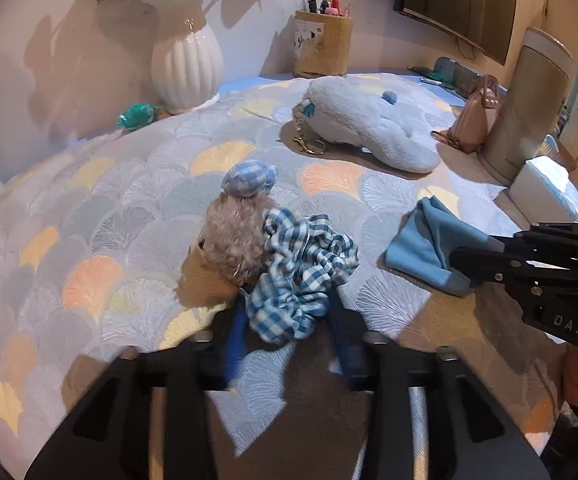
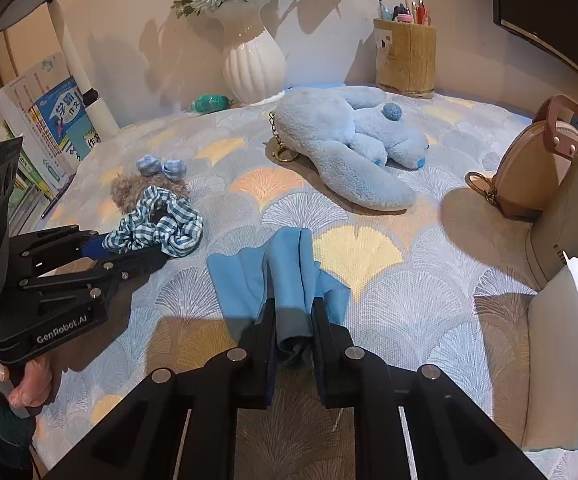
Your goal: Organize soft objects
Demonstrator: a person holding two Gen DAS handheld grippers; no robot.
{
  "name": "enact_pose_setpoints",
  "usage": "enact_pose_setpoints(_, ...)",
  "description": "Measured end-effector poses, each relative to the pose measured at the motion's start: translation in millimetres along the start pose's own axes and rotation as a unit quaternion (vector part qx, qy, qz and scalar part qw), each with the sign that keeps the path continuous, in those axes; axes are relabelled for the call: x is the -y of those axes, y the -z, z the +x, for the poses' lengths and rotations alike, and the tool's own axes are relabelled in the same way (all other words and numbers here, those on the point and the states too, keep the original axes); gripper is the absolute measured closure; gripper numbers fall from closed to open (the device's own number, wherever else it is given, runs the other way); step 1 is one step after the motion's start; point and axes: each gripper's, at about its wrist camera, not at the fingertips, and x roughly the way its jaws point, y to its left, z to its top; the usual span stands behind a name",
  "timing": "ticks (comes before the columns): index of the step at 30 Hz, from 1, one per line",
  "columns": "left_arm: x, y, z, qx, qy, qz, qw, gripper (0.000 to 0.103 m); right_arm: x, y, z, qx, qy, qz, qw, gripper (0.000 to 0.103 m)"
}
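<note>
A blue-and-white checked scrunchie (image 1: 301, 272) (image 2: 169, 228) lies against a small brown plush bear (image 1: 233, 236) (image 2: 129, 190) with checked ears. My left gripper (image 1: 289, 312) (image 2: 137, 248) has its blue pads pressed on the near part of the scrunchie. To the right, a folded blue cloth (image 1: 421, 240) (image 2: 249, 276) is pinched at its near edge by my right gripper (image 2: 294, 306) (image 1: 459, 264). A large light-blue plush animal (image 1: 369, 120) (image 2: 349, 140) with a key chain lies farther back. Everything rests on a fan-patterned mat (image 1: 89, 220).
A white ribbed vase (image 1: 187, 64) with flowers and a pen holder (image 1: 323, 44) stand at the back wall. A tan round bag (image 2: 529, 172) and a tall beige cylinder (image 1: 529, 108) stand at the right. Books (image 2: 49, 128) lean at the left edge.
</note>
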Motion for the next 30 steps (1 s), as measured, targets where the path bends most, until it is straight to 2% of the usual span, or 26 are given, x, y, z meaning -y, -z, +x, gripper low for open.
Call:
enact_pose_setpoints(1, 0.1, 0.1, -0.3, -0.003, 0.002, 0.000, 1.0000, 0.048, 0.6, -0.1, -0.1, 0.000, -0.001, 0.001, 1.000, 0.089)
enact_pose_setpoints(2, 0.4, 0.2, -1.4, -0.005, -0.005, 0.000, 1.0000, 0.036, 1.1, -0.3, 0.0, 0.000, -0.003, 0.002, 1.000, 0.089)
enact_pose_setpoints(3, 0.3, 0.4, -3.7, -0.003, -0.015, 0.000, 0.9999, 0.033, 1.8, -0.4, -0.1, 0.000, -0.005, 0.003, 1.000, 0.089)
enact_pose_setpoints(8, -8.5, 1.5, -18.3, 0.004, -0.017, -0.016, 0.9997, 0.033, 3.0, -0.7, 0.3, 0.000, -0.009, 0.003, 1.000, 0.088)
enact_pose_setpoints(12, -7.5, -11.7, -13.2, 0.006, -0.041, 0.002, 0.9992, 0.032, 2.5, -0.9, 0.7, -0.001, -0.010, 0.001, 1.000, 0.087)
enact_pose_setpoints(16, -6.8, -20.4, 1.2, 0.016, -0.018, 0.002, 0.9997, 0.033, 1.7, -0.6, 1.2, -0.001, -0.012, -0.003, 1.000, 0.084)
enact_pose_setpoints(17, -7.4, -20.3, 4.9, 0.019, -0.022, 0.001, 0.9996, 0.037, 1.3, -0.5, 1.2, -0.001, -0.012, -0.004, 1.000, 0.083)
enact_pose_setpoints(18, -8.0, -19.5, 6.9, 0.020, -0.019, 0.000, 0.9996, 0.051, 0.7, -0.5, 1.3, -0.001, -0.013, -0.005, 1.000, 0.083)
enact_pose_setpoints(20, -11.9, -17.6, 5.8, 0.023, 0.000, -0.008, 0.9997, 0.067, 0.0, -0.5, 1.4, -0.002, -0.012, -0.008, 1.000, 0.081)
enact_pose_setpoints(21, -11.8, -16.9, 4.8, 0.027, 0.002, -0.010, 0.9996, 0.071, -0.8, -0.8, 1.9, -0.002, -0.011, -0.011, 1.000, 0.081)
enact_pose_setpoints(30, -8.5, -13.6, 4.4, 0.033, 0.001, -0.005, 0.9994, 0.071, -6.2, -0.8, 3.6, -0.002, -0.003, -0.024, 1.000, 0.076)
